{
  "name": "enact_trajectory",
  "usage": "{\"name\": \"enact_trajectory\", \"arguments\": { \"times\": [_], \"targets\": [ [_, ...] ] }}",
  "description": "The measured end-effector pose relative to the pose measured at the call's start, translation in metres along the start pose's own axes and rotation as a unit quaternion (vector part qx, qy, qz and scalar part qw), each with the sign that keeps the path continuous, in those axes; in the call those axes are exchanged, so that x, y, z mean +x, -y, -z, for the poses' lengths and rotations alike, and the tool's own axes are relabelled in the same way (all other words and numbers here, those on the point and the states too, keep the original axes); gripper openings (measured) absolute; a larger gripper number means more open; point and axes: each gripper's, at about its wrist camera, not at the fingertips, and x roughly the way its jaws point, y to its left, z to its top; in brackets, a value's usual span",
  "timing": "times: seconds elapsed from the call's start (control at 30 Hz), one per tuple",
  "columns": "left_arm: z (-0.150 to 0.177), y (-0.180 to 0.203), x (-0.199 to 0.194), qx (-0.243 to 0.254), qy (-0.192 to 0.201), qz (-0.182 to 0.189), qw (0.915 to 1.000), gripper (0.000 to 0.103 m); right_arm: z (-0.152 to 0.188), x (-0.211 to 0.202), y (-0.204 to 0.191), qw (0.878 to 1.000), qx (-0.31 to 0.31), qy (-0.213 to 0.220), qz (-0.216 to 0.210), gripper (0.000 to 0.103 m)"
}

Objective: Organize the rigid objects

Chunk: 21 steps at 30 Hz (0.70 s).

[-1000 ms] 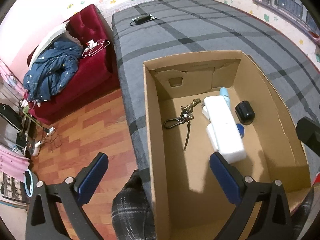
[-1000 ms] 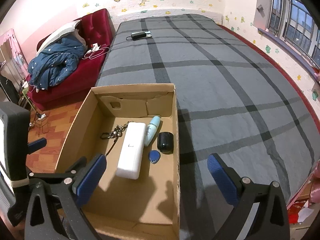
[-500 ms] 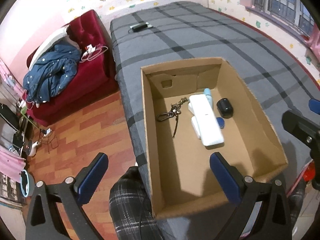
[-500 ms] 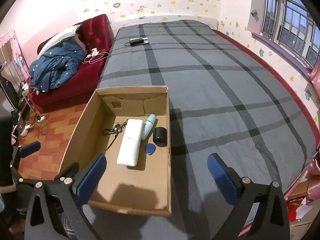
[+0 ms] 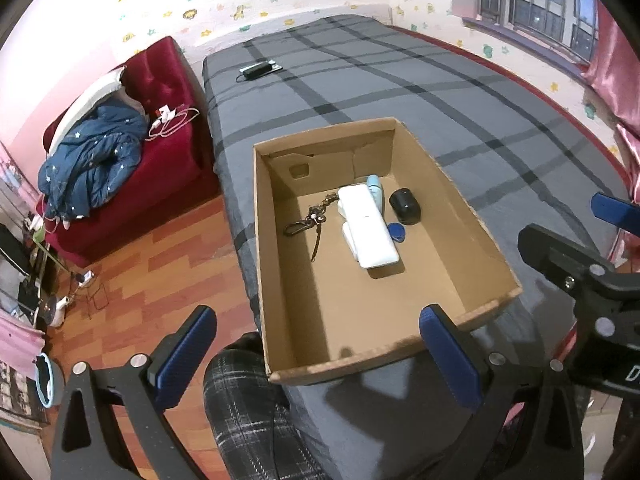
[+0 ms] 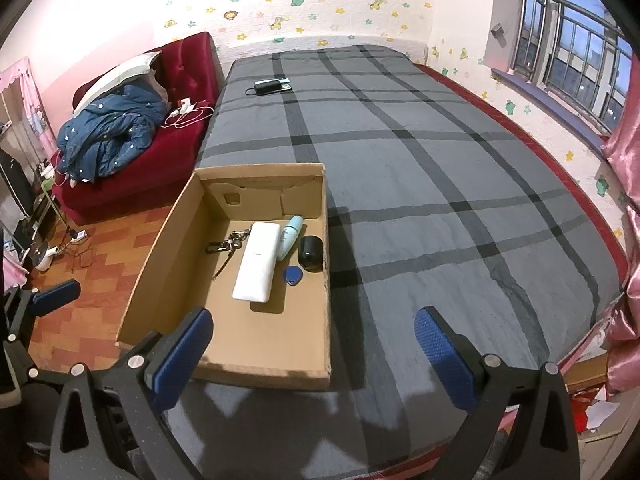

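I have both tongs, left (image 5: 318, 354) and right (image 6: 314, 354), spread and empty above the bed's (image 6: 420, 168) near edge; the cardboard box (image 6: 326, 280) looks filled, so I'd judge organizing nearly finished.

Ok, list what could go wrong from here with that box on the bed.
The open brown cardboard box sits at the grey plaid bed's corner, so a nudge might tip it toward the wooden floor. Inside, the dark metal keychain and small blue oval tag lie loose beside the white rectangular case; they could slide.
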Motion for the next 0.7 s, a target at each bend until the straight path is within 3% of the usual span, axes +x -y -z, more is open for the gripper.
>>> {"name": "enact_trajectory", "arguments": {
  "times": [0.2,0.7],
  "targets": [
    [0.007,0.005,-0.005,0.001,-0.002,0.0,1.0,0.103,0.007,-0.011,0.002,1.0,-0.001,0.012,0.019,0.103],
    [0.01,0.009,-0.014,0.01,0.008,0.0,0.9999,0.103,0.01,-0.016,0.002,1.0,-0.007,0.015,0.018,0.103]
  ]
}}
